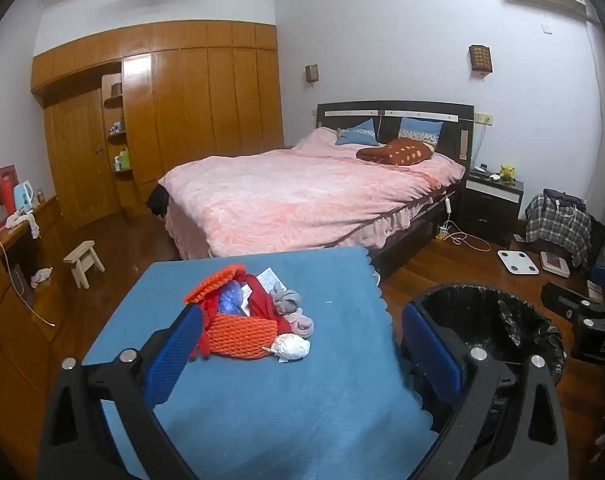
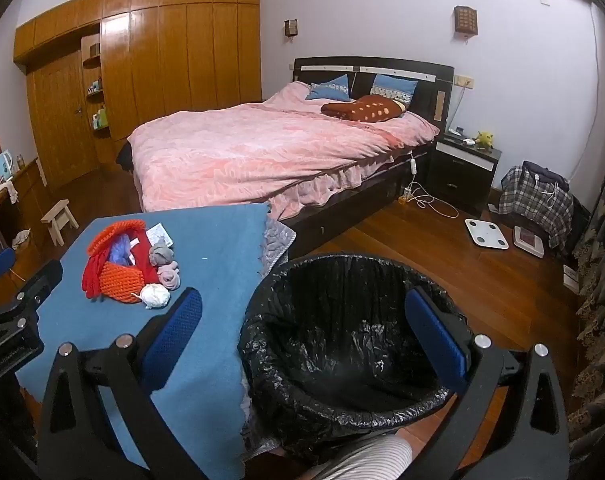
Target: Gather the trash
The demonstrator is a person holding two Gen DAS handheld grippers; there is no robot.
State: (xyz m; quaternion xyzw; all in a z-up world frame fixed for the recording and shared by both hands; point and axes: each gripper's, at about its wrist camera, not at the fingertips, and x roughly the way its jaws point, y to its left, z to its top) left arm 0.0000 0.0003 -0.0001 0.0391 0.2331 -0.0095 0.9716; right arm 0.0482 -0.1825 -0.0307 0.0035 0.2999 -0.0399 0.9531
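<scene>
On the blue-covered table (image 1: 282,400) stands an orange woven basket (image 1: 238,336) holding a red cloth (image 1: 262,304), a crumpled blue plastic bag (image 1: 230,298) and a paper slip (image 1: 270,278). Grey and pink socks (image 1: 298,316) lie at its right side. A white crumpled tissue ball (image 1: 292,347) rests against its front corner. My left gripper (image 1: 304,309) hangs open just short of this pile, holding nothing. A bin with a black liner (image 2: 342,340) stands on the floor beside the table (image 2: 206,248). My right gripper (image 2: 304,294) is open above the bin's mouth, with nothing in it.
A bed with a pink cover (image 1: 302,196) stands behind the table, and a small wooden stool (image 1: 84,262) to its left. A desk runs along the left wall. Scales (image 2: 486,234), cables and a plaid bag (image 2: 536,200) lie on the wooden floor at right. A striped sleeve (image 2: 366,460) shows below the bin.
</scene>
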